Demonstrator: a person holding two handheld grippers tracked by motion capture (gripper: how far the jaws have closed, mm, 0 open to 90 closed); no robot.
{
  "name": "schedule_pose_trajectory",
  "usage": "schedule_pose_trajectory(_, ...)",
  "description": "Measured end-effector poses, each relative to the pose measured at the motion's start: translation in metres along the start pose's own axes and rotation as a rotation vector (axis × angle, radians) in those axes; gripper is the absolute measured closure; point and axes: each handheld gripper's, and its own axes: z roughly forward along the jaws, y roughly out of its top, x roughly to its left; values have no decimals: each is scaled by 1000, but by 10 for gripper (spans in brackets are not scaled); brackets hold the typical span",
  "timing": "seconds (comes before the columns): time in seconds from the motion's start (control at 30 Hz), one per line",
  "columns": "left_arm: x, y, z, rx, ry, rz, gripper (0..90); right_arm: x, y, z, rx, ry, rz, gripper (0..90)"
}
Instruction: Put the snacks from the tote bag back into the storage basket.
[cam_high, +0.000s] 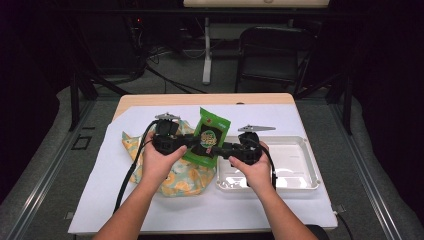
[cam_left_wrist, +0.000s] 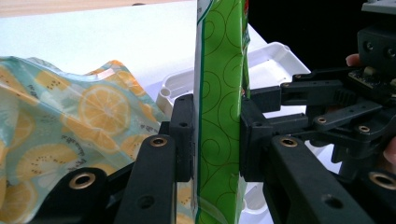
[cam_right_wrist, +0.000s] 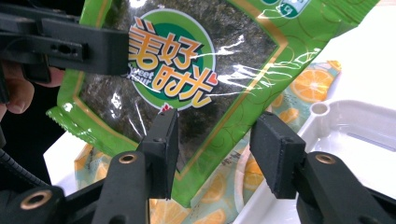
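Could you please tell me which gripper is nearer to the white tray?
Right. The right gripper hovers at the white tray's left edge, its hand above the tray, jaws open by the green snack packet. The left gripper, clamped on that packet, hangs over the lemon-print bag, farther left.

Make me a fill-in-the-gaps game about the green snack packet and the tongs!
1. The left tongs are shut on the green ____ packet.
2. The right tongs stand ____, their pads not pressing the packet.
3. The white tray holds ____.
4. The pouch on the table has ____ slices printed on it.

Missing words: seaweed; open; nothing; citrus
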Motion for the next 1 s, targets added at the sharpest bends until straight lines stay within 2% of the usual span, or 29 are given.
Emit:
schedule_pose_trajectory(0.33,-1,-2,9,32,-19,4,720,-7,2,-5,-19,-15,20,530)
schedule_pose_trajectory(0.63,-1,-3,17,44,-57,-10,723,-13,3,-9,-38,-32,38,549)
schedule_pose_trajectory(1.0,-1,-3,24,28,-80,-23,725,-19,4,-14,-65,-50,47,577)
